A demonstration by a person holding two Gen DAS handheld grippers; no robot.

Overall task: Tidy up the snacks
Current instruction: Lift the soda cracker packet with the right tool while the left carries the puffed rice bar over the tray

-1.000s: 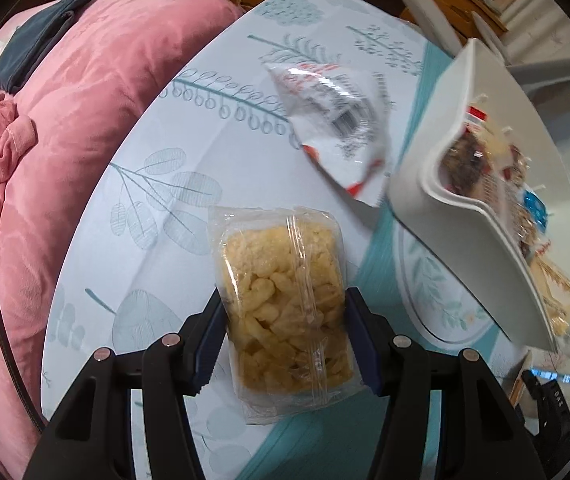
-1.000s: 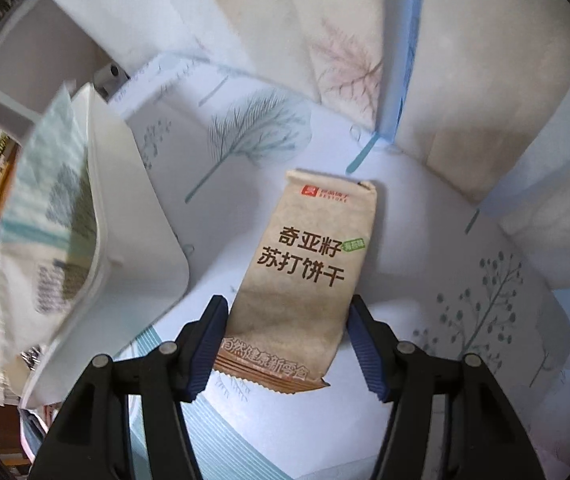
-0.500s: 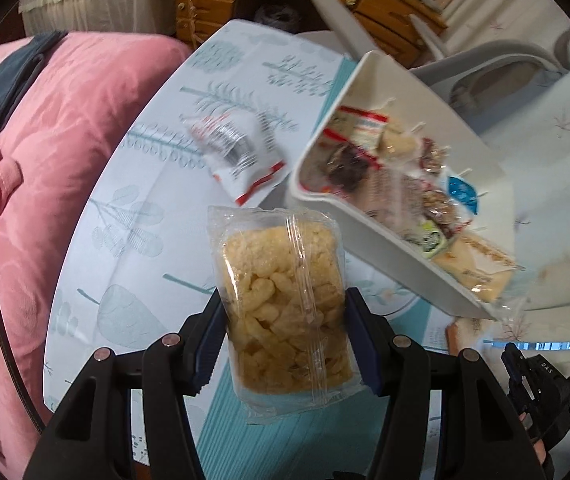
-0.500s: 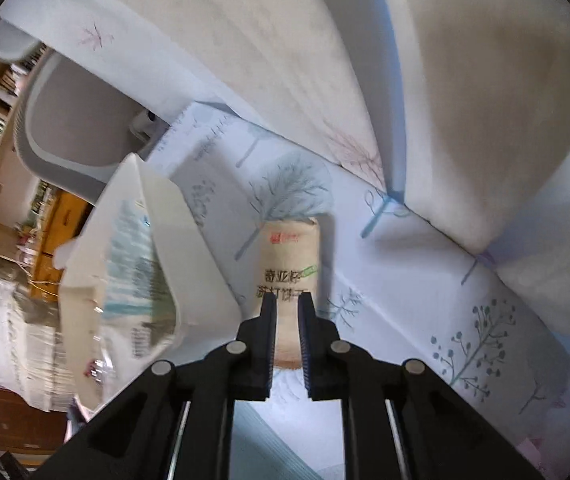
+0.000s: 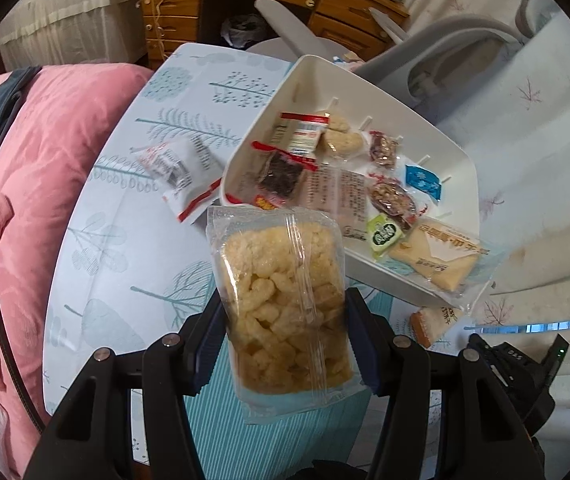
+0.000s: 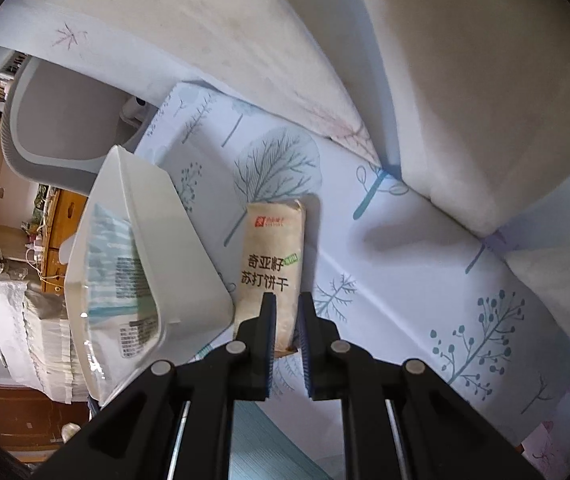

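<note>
Left fingers (image 5: 285, 344) clamp the lower half of a clear puffed-snack bag (image 5: 281, 300), held off the table (image 5: 125, 248); the white tray (image 5: 461, 160) lies ahead and to the right of them. Right fingers (image 6: 285, 316) are pinched nearly shut on the near end of the tan cracker packet (image 6: 273, 256); the tray wall is just to their left.

Step in hand, as I judge it: carrying both packs to the tray. Next: bring each over the rim, find a free slot, release.

A red-and-white packet (image 5: 181, 172) waits on the table, print blurred. Cannot tell whether the cracker packet has left the table. Tray dividers mostly buried under snacks.
</note>
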